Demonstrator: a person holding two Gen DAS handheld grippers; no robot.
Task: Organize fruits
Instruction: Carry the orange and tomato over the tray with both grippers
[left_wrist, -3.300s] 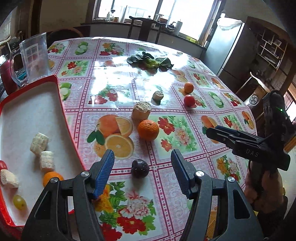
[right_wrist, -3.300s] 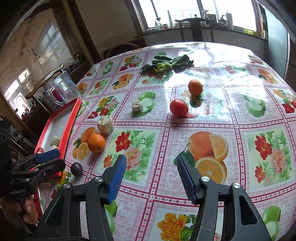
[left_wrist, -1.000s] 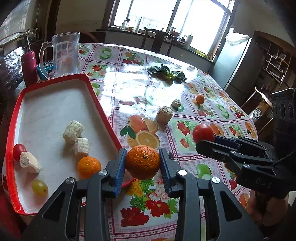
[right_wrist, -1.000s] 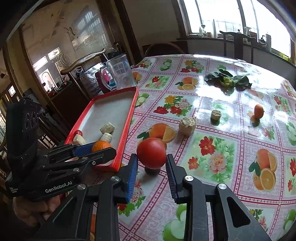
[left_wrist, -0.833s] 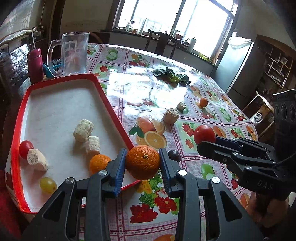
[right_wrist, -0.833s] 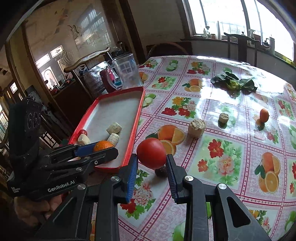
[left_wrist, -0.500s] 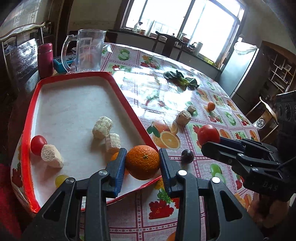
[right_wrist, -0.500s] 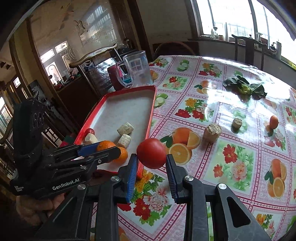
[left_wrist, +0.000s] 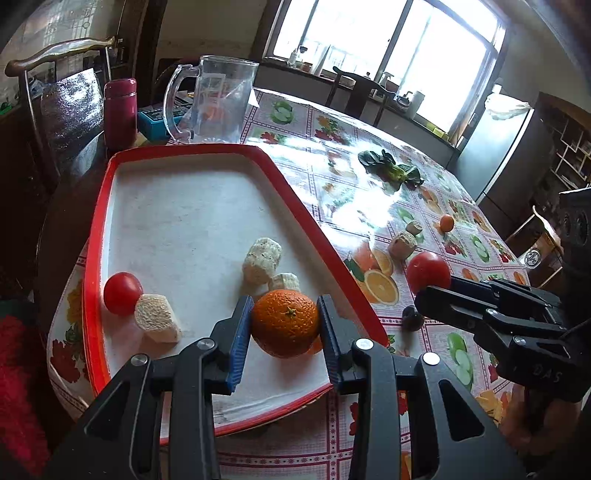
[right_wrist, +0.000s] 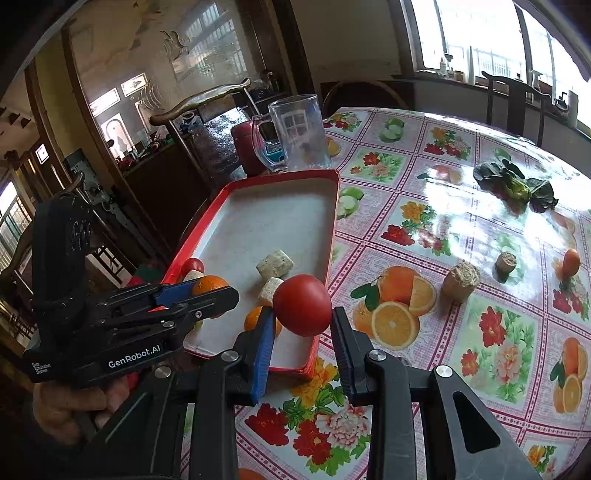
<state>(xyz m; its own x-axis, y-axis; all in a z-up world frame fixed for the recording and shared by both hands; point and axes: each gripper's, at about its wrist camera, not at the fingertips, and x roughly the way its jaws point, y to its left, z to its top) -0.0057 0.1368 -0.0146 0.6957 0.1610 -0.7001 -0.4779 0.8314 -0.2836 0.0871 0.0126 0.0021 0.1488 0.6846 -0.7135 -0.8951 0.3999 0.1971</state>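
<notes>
- The left gripper (left_wrist: 284, 325) is grasping an orange (left_wrist: 285, 322) between its blue pads, above the near end of the red tray (left_wrist: 96, 236).
- The right gripper (right_wrist: 303, 332) is clenching a red tomato (right_wrist: 302, 305), just over the tray's right rim.
- Inside the tray a small tomato (left_wrist: 122, 293), white chunks (left_wrist: 261, 260) and another orange (right_wrist: 255, 317) are lying.
- On the desk (right_wrist: 436, 221), a dark plum (left_wrist: 412, 319) is resting near the tray; a small orange (right_wrist: 570, 262) is sitting well apart.
</notes>
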